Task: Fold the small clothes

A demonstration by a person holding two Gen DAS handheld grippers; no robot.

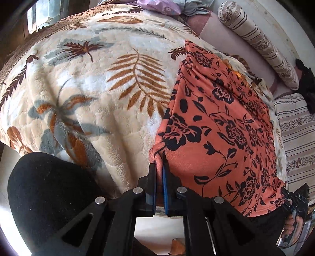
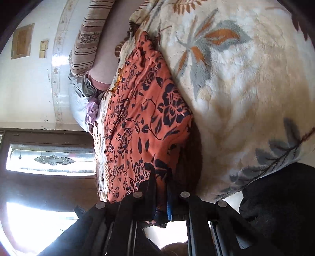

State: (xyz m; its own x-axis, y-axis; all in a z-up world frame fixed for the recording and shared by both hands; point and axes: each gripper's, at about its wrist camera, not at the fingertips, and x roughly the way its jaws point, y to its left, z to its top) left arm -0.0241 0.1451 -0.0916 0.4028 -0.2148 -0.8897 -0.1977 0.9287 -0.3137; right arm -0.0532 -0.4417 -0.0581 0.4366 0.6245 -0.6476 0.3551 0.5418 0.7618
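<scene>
An orange garment (image 1: 216, 126) with black flowers lies stretched along the right side of a cream leaf-print blanket (image 1: 94, 82). My left gripper (image 1: 159, 157) is shut on the garment's near left corner. The right gripper (image 1: 289, 198) shows at the lower right of the left wrist view, holding the garment's near right corner. In the right wrist view the garment (image 2: 141, 118) runs away from my right gripper (image 2: 160, 177), which is shut on its near edge, over the blanket (image 2: 246, 82).
Striped bolster pillows (image 1: 261, 43) lie along the far right of the bed. A heap of lilac and grey clothes (image 1: 173, 6) sits at the head. A black-clothed knee (image 1: 49, 189) is at lower left. A wooden door with a glass pane (image 2: 51, 159) stands beside the bed.
</scene>
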